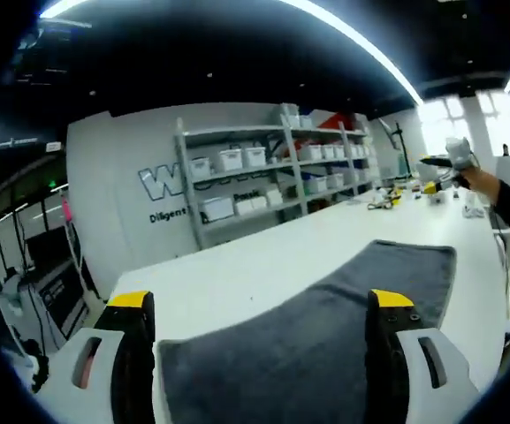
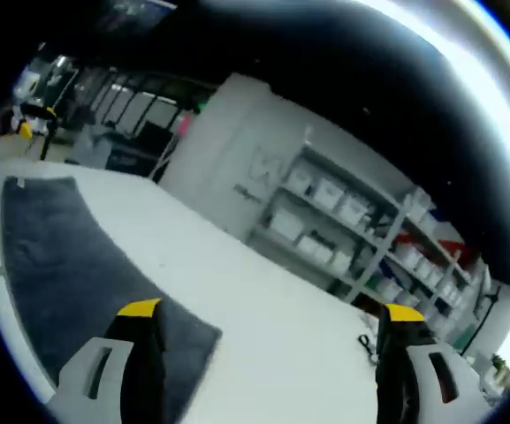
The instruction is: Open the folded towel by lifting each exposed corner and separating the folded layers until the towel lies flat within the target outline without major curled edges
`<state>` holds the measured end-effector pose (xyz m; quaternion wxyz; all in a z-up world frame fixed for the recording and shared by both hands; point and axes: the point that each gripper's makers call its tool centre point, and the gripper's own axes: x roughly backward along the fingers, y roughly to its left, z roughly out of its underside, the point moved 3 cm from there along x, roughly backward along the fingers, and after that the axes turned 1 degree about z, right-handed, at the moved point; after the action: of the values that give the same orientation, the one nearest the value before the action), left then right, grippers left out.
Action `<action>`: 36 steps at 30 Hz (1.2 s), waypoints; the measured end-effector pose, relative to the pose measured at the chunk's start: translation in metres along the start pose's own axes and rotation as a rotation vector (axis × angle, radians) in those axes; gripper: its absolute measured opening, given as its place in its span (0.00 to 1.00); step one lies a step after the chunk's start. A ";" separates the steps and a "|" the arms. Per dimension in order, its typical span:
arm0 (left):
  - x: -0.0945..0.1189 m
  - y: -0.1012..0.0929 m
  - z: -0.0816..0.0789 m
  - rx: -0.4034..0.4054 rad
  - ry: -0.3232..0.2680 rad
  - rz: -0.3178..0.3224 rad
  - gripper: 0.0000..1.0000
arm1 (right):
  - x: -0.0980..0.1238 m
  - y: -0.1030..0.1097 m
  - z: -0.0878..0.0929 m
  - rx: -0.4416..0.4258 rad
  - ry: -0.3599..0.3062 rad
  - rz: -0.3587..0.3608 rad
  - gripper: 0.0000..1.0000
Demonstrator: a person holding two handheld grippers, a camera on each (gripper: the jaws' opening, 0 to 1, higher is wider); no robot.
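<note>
A dark grey towel (image 1: 325, 327) lies folded and flat on the white table (image 1: 263, 256). In the left gripper view it stretches from between the jaws toward the far right. My left gripper (image 1: 259, 305) is open above the towel's near end, jaws wide, nothing between them. In the right gripper view the same towel (image 2: 69, 256) runs along the left side. My right gripper (image 2: 268, 314) is open too; its left jaw hangs over the towel's corner and its right jaw over bare table. The other gripper (image 1: 453, 159), held in a person's hand, shows at the far right of the left gripper view.
Grey shelving (image 1: 272, 168) with white bins stands against the wall behind the table, also seen as shelving (image 2: 361, 230). Small tools and clutter (image 1: 396, 196) lie at the table's far end. A small dark object (image 2: 367, 343) rests on the table near my right jaw.
</note>
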<state>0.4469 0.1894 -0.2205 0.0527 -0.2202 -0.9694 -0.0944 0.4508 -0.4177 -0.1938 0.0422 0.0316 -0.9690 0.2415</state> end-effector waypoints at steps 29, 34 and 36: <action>0.019 0.066 0.082 0.083 0.202 -0.067 0.90 | 0.032 0.038 0.090 -0.220 0.167 -0.039 1.00; -0.004 0.070 0.094 0.087 0.254 -0.046 0.84 | 0.010 0.042 0.092 -0.224 0.155 -0.084 0.99; -0.015 0.077 0.096 0.098 0.259 -0.047 0.84 | -0.001 0.045 0.097 -0.204 0.190 -0.107 0.98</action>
<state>0.4876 0.2710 -0.3044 0.1858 -0.1804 -0.9629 -0.0756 0.4413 -0.4235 -0.3003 0.1496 0.0560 -0.9771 0.1409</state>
